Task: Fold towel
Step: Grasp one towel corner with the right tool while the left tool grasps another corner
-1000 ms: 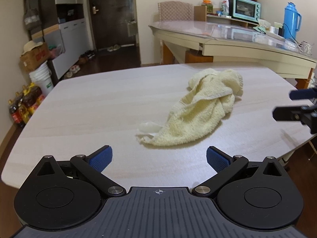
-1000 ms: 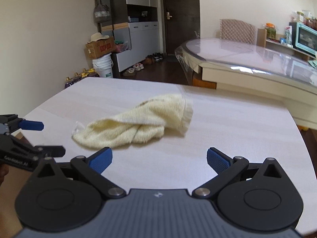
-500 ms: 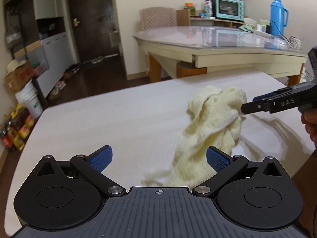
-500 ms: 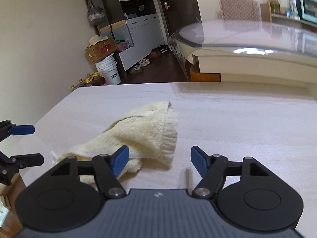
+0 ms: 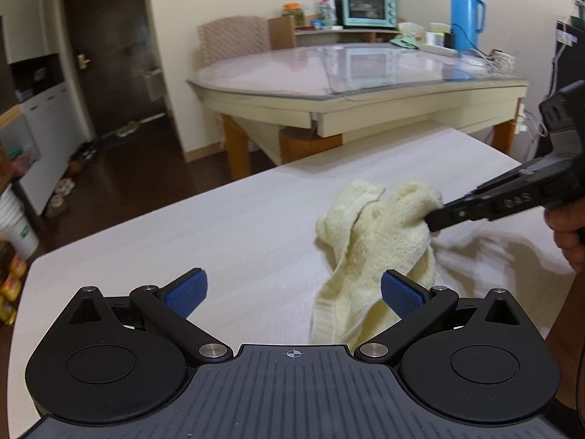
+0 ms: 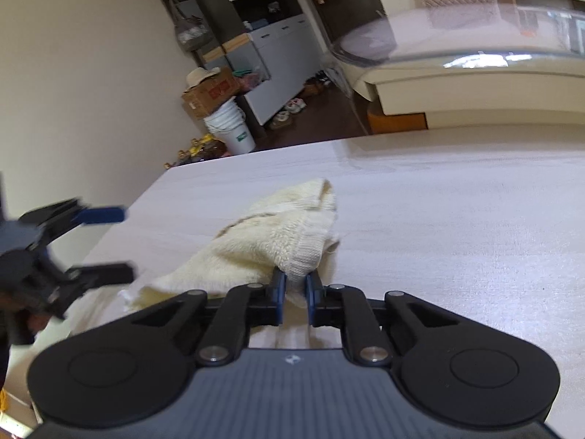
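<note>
Right gripper (image 6: 294, 289) clamped on one end of the crumpled cream towel (image 5: 369, 252) lying on the pale wood surface (image 5: 219, 234); left gripper (image 5: 292, 294) spread wide at the towel's opposite end.

Left gripper (image 5: 294, 289): black linkage arms, silver pivot screws, blue textured pads (image 5: 400, 298), ribbed grey body with crosshair mark. Right gripper (image 6: 294, 291): same build; side lettering "DAS".

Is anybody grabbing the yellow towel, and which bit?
Yes. The right gripper is shut on the towel, pinching a bunched end of it. The left gripper is open, holding nothing.
</note>
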A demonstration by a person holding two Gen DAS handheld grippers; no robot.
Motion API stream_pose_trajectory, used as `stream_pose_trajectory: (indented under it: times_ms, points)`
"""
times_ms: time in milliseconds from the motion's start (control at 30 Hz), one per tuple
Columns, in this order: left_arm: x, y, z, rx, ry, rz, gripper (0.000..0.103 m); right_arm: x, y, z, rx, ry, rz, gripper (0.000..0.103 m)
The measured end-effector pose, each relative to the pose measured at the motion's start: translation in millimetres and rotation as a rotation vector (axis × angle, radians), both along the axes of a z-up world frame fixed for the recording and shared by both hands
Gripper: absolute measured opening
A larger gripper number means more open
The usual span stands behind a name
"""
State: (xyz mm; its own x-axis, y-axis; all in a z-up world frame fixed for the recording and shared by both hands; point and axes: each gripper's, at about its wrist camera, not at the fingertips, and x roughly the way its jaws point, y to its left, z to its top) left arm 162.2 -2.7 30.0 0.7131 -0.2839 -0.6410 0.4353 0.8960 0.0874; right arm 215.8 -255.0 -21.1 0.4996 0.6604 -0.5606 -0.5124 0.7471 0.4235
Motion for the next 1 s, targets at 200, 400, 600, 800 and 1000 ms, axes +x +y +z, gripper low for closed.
stream_pose_trajectory:
  times_ms: [200,400,600,800,1000]
  points:
    - [37.6,-8.3,7.2,-0.008,0.033,-0.137,0.103,-33.3,-13.0,16.4,0.002,-0.02,0.004,0.013]
    - [65.2,-53.5,-3.9,0.051,0.079,-0.299,0.074,-54.9,-18.3,14.3,0.012,-0.003,-0.019,0.013]
    - [75.4,-94.8,-16.2,0.116,0.08,-0.395,0.066,-62.6,-17.8,7.2,0.019,0.015,-0.029,0.013]
    - [78.6,-119.6,-28.6,0.202,0.058,-0.439,0.043,-61.7,-19.9,4.4,0.021,0.015,-0.034,0.013]
    - [75.4,-118.0,-34.5,0.216,0.059,-0.423,0.021,-58.9,-22.5,0.1,0.019,0.019,-0.04,0.013]
